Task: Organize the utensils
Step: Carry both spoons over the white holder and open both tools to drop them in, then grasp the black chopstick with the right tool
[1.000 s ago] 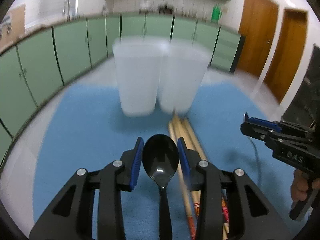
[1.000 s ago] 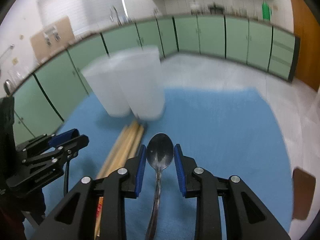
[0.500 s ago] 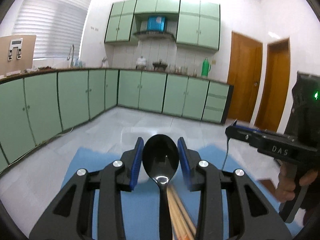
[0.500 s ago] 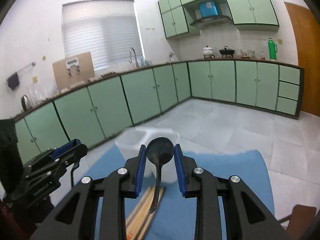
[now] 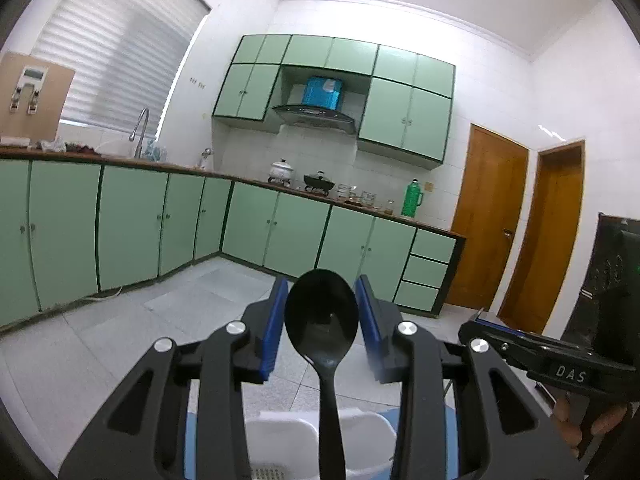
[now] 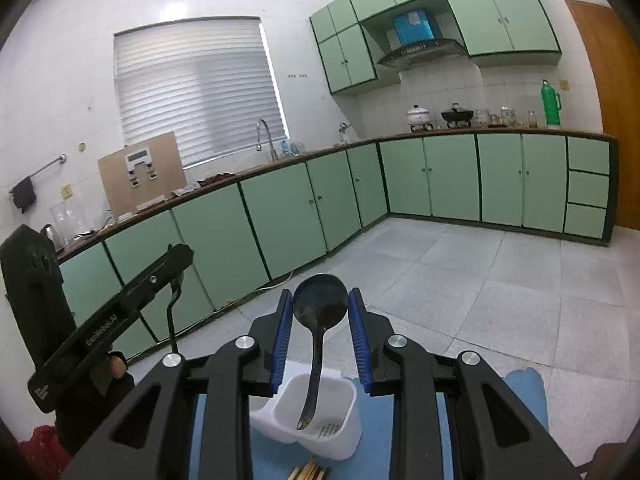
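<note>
Between my left gripper's (image 5: 322, 322) pads sits a black spoon (image 5: 321, 314); right gripper (image 6: 320, 330) pinches a dark ladle (image 6: 320, 300); at three o'clock, "DAS" (image 5: 570, 374); at nine, "GenRobot.AI" (image 6: 106, 330).

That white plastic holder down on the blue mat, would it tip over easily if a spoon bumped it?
Probably, yes. The holder looks like thin, translucent plastic and shows nothing inside, so it is likely light. It stands fairly tall on the soft mat, so a knock near the rim might rock or slide it. Its two joined cups make a broader base, which should steady it somewhat.
</note>
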Available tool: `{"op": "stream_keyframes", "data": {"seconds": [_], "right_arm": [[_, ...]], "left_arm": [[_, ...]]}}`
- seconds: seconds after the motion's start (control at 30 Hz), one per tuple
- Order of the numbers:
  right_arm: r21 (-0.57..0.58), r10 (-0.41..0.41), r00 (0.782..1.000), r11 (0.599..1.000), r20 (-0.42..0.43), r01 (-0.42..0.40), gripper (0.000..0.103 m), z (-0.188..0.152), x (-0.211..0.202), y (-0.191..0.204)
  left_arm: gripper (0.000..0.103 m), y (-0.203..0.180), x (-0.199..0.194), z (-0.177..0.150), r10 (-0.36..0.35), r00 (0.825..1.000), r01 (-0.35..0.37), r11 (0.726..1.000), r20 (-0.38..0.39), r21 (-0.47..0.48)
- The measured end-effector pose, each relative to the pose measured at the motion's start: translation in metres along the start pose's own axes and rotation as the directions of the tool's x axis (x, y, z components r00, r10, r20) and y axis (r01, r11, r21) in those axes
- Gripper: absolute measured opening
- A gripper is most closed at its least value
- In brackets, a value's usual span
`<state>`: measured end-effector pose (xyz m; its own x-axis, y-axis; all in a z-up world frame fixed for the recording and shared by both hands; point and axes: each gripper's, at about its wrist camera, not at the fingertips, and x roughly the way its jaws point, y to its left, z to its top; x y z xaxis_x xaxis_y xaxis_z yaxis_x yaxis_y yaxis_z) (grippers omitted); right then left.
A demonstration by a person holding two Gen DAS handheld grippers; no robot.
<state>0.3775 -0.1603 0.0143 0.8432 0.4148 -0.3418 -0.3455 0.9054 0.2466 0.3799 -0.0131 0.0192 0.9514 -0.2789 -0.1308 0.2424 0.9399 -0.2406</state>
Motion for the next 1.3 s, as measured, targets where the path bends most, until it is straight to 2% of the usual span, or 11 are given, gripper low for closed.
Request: {"op": "stream_keyframes", "data": {"seconds": [0.3,0.57,0.63,0.67,0.7,0.73,0.87,1.0,1.17,1.27,1.3], "right_arm": [[-0.04,-0.065,0.997,0.997,-0.042,0.063,0.028,-0.017,0.046,-0.003],[-0.048,-0.073,0.992,0.996,-0.1,0.069,0.028,-0.043,0.064,-0.001],[-0.049,-0.067,0.991,0.997,-0.119,0.062,0.028,-0.047,0.066,-0.001],[-0.05,-0.064,0.989,0.997,-0.13,0.058,0.029,-0.05,0.066,-0.001],[-0.047,-0.068,0.989,0.997,-0.131,0.062,0.029,-0.051,0.064,-0.002],[-0.045,-0.072,0.989,0.997,-0.128,0.067,0.03,-0.051,0.061,-0.002],[-0.007,-0.084,0.99,0.997,-0.112,0.083,0.044,-0.057,0.036,-0.005],[0.03,-0.095,0.987,0.995,-0.129,0.1,0.056,-0.079,-0.003,-0.008],[0.062,-0.119,0.97,0.989,-0.211,0.134,0.072,-0.139,-0.053,-0.001],[0.083,-0.11,0.95,0.987,-0.291,0.139,0.073,-0.183,-0.077,0.007],[0.077,-0.116,0.943,0.986,-0.312,0.147,0.073,-0.194,-0.082,0.011]], "left_arm": [[0.034,0.026,0.049,-0.021,0.054,0.998,-0.054,0.999,-0.029,-0.007],[0.034,0.04,0.058,-0.054,0.065,0.993,-0.064,0.998,-0.102,0.011],[0.035,0.044,0.057,-0.062,0.065,0.99,-0.063,0.998,-0.125,0.018],[0.037,0.045,0.057,-0.064,0.068,0.988,-0.066,0.998,-0.139,0.023],[0.044,0.048,0.056,-0.066,0.069,0.986,-0.066,0.998,-0.149,0.025],[0.045,0.049,0.053,-0.066,0.068,0.986,-0.065,0.998,-0.151,0.024],[0.051,0.051,0.029,-0.06,0.076,0.984,-0.072,0.997,-0.159,0.027],[0.064,0.042,-0.01,-0.064,0.078,0.978,-0.071,0.996,-0.192,0.045],[0.075,0.027,-0.068,-0.101,0.093,0.947,-0.081,0.995,-0.307,0.05],[0.076,0.022,-0.1,-0.137,0.104,0.906,-0.094,0.995,-0.411,0.044],[0.076,0.021,-0.111,-0.152,0.116,0.885,-0.103,0.993,-0.451,0.052]]}}
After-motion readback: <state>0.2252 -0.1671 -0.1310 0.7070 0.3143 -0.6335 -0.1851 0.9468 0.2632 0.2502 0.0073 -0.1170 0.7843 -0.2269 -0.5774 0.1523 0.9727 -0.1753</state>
